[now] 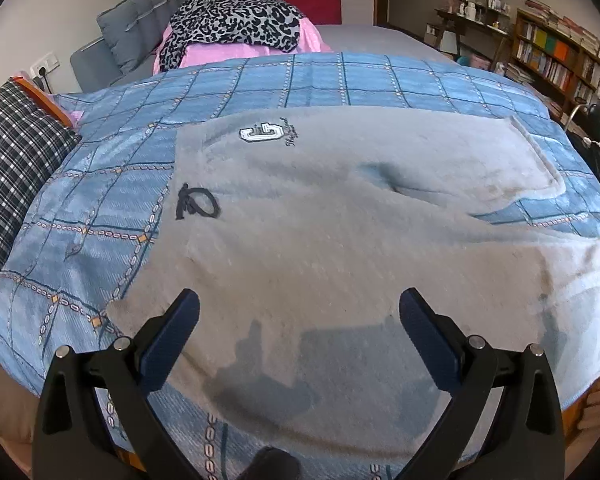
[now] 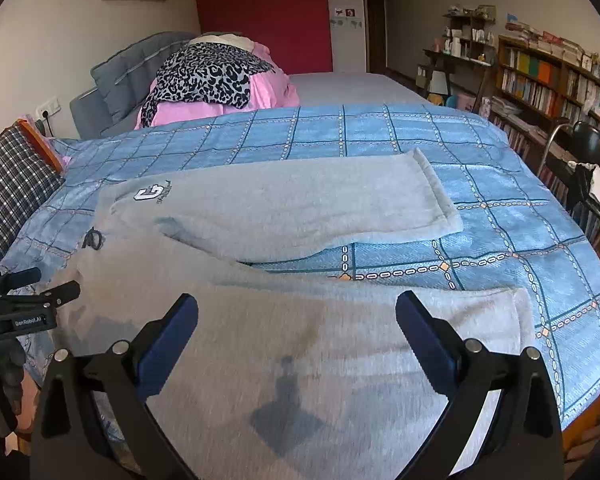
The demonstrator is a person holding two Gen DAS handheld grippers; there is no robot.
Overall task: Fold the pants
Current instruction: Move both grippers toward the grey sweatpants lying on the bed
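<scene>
Grey fleece pants [image 1: 340, 220] [image 2: 280, 208] lie spread flat on the blue checked bedspread [image 1: 100, 200] [image 2: 500, 220], waist to the left, both legs running right. A white letter patch [image 1: 260, 134] [image 2: 150, 193] and a dark drawstring [image 1: 198, 205] [image 2: 92, 238] mark the waist end. My left gripper [image 1: 299, 306] hovers open over the near leg by the hip, holding nothing. My right gripper [image 2: 297, 312] hangs open above the near leg toward its cuff [image 2: 520, 316]. In the right wrist view the left gripper [image 2: 40, 292] shows at the left edge.
A checked pillow [image 1: 16, 168] [image 2: 12, 176] lies at the left. A pink and leopard-print heap [image 1: 236, 28] [image 2: 212, 80] sits at the far end by a grey headboard. Bookshelves [image 2: 548, 76] and a black chair [image 2: 588, 152] stand to the right of the bed.
</scene>
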